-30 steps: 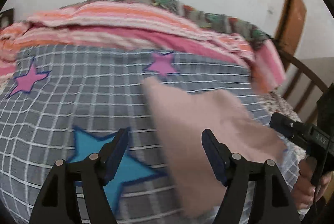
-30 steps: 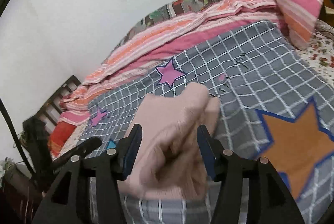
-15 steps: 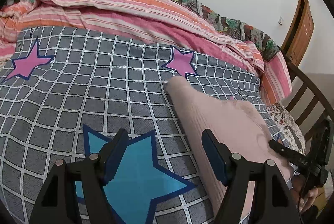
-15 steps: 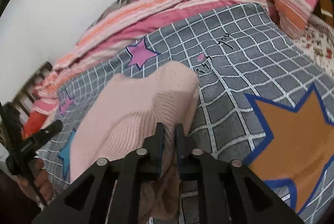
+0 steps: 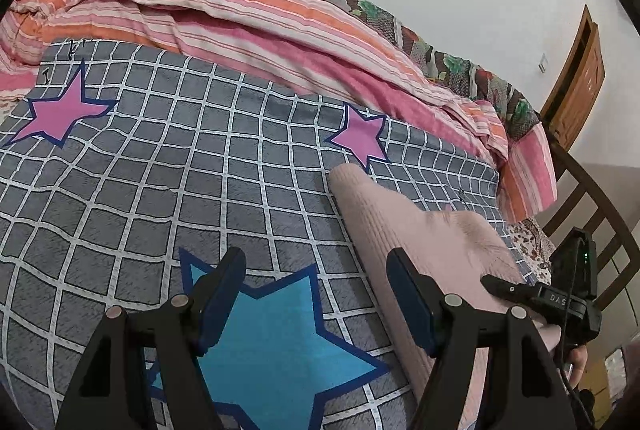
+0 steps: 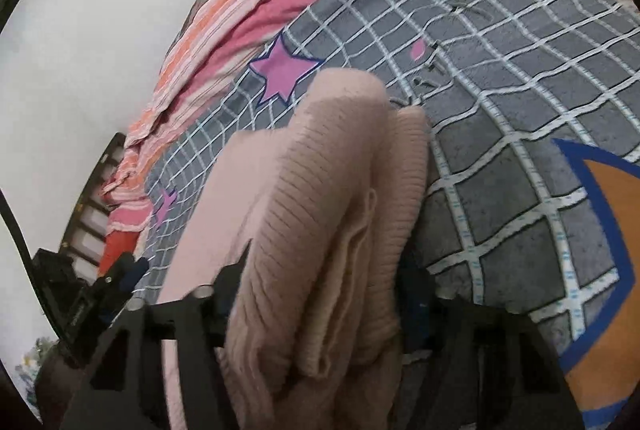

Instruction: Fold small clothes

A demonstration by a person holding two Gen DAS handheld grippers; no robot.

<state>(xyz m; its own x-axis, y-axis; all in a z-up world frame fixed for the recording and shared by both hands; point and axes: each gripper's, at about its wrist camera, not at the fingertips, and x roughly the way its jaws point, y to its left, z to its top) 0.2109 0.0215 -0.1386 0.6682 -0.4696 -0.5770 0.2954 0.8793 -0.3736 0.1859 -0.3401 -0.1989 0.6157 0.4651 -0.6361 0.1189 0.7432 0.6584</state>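
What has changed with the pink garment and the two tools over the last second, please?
The right tool, open around the bunched pink knit garment a second ago and shut on it half a second ago, now stands open again with folds between its fingers. In the left view the garment went from airborne to lying flat on the grid blanket. The left tool stayed open and empty above the blue star.

Both wrist views look close along their jaws, sharing the checked blanket (image 5: 168, 165) (right view seemingly nearer).
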